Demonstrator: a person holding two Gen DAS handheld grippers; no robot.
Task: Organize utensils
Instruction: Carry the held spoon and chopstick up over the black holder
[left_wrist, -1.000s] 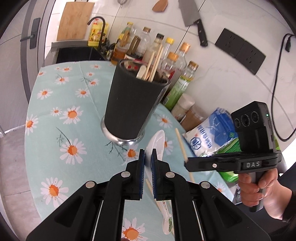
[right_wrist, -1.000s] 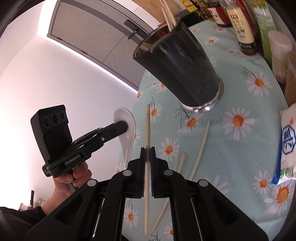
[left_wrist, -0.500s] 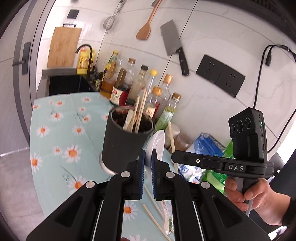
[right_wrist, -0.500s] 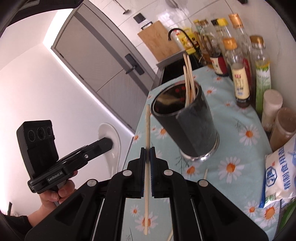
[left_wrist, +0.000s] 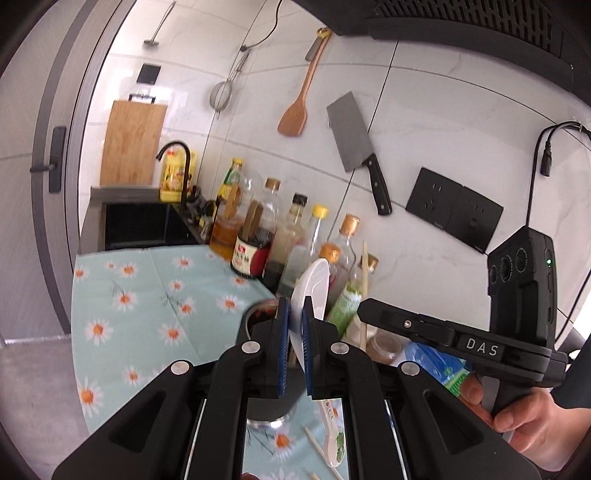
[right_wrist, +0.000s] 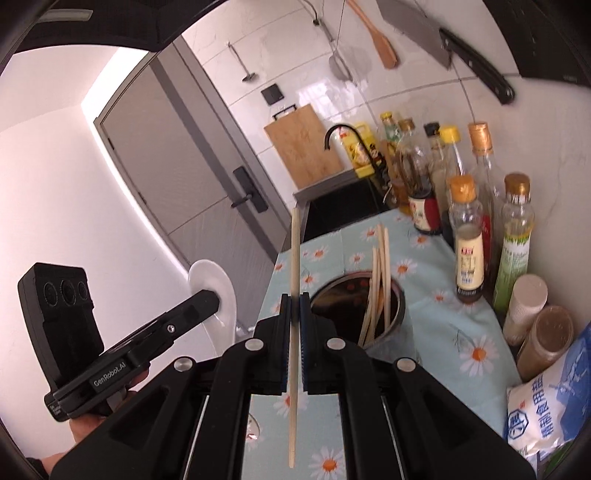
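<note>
My left gripper (left_wrist: 294, 314) is shut on a white ceramic spoon (left_wrist: 312, 284), bowl end up, held above the black utensil cup (left_wrist: 258, 314). My right gripper (right_wrist: 294, 302) is shut on a wooden chopstick (right_wrist: 294, 258), held upright just left of the cup (right_wrist: 391, 332), which holds several chopsticks (right_wrist: 380, 280). The spoon (right_wrist: 216, 284) and left gripper (right_wrist: 210, 301) also show at the left of the right wrist view. The right gripper (left_wrist: 365, 308) with its chopstick (left_wrist: 364, 269) shows in the left wrist view.
A row of sauce bottles (right_wrist: 469, 236) stands along the tiled wall behind the cup. Jars (right_wrist: 546, 336) and a blue bag (right_wrist: 550, 406) lie at the right. Loose chopsticks (left_wrist: 317, 446) lie on the daisy tablecloth (left_wrist: 147, 295). A sink (left_wrist: 144, 225) lies beyond the cloth.
Both grippers have risen from the table with the spoon and the chopstick. They now sit above the cup's rim, and the cup looks lower and closer under them.
</note>
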